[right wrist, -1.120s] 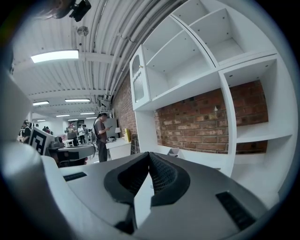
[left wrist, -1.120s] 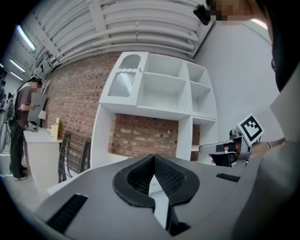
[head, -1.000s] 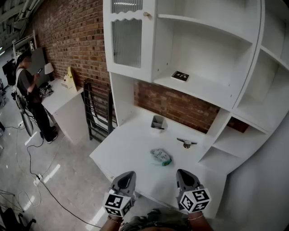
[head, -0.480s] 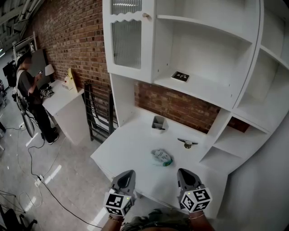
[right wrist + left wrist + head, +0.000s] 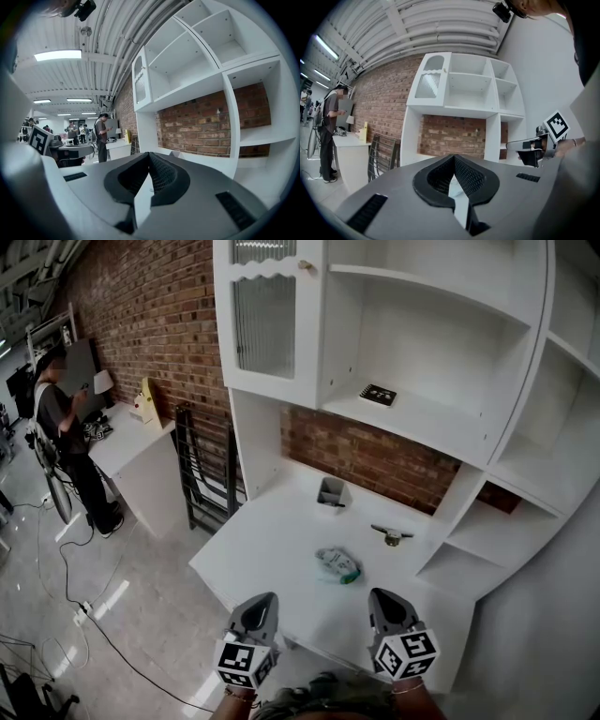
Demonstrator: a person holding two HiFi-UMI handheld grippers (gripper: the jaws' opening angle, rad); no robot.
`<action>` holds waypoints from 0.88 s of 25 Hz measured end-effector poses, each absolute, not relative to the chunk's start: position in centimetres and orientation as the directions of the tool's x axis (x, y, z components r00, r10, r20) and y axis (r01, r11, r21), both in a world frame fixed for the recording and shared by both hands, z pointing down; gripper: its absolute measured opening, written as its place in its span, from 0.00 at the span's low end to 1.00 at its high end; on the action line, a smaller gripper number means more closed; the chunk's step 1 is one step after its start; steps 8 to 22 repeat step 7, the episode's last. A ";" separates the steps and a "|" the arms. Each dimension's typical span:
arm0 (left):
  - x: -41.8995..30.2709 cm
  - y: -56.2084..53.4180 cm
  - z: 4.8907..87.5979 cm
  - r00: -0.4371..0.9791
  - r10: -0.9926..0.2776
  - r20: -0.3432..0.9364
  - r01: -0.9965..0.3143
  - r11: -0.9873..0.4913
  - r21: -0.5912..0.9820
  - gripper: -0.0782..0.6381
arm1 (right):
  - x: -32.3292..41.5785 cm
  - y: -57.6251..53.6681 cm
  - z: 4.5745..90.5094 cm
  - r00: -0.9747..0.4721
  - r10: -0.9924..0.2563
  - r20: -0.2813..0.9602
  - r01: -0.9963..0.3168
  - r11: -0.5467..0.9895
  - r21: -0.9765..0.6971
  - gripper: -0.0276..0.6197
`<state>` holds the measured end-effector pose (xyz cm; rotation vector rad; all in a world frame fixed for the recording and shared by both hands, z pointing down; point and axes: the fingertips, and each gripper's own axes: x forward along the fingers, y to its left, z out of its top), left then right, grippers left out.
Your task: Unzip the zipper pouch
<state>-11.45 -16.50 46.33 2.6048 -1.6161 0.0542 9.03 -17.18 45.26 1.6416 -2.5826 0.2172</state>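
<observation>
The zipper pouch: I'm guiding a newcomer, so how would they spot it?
Find the tall white shelf unit on the brick wall, then its desk top. The pouch lies mid-desk: soft, crumpled, pale with green, unlike the grey holder behind and the metal piece to its right.

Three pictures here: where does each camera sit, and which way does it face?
Head view: on the person's head, looking steeply down at the white desk and zipper pouch; left gripper and right gripper show at bottom.
Left gripper view: on the left gripper, looking along its shut jaws at the shelf unit; right gripper shows at right.
Right gripper view: on the right gripper, looking along its shut jaws at the brick wall.
Shared: both gripper views show the shelf unit and a standing person.
</observation>
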 end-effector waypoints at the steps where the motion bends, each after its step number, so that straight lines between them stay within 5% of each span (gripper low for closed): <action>1: -11.5 -16.6 46.4 0.442 -0.894 0.071 -0.897 -0.439 0.044 0.11 | 9.1 -17.2 45.2 -0.425 -0.895 0.135 -0.905 0.418 -0.078 0.04; 22: -11.1 -17.2 46.1 0.446 -0.892 0.067 -0.895 -0.444 0.041 0.11 | 9.6 -17.6 45.1 -0.411 -0.902 0.134 -0.911 0.410 -0.040 0.04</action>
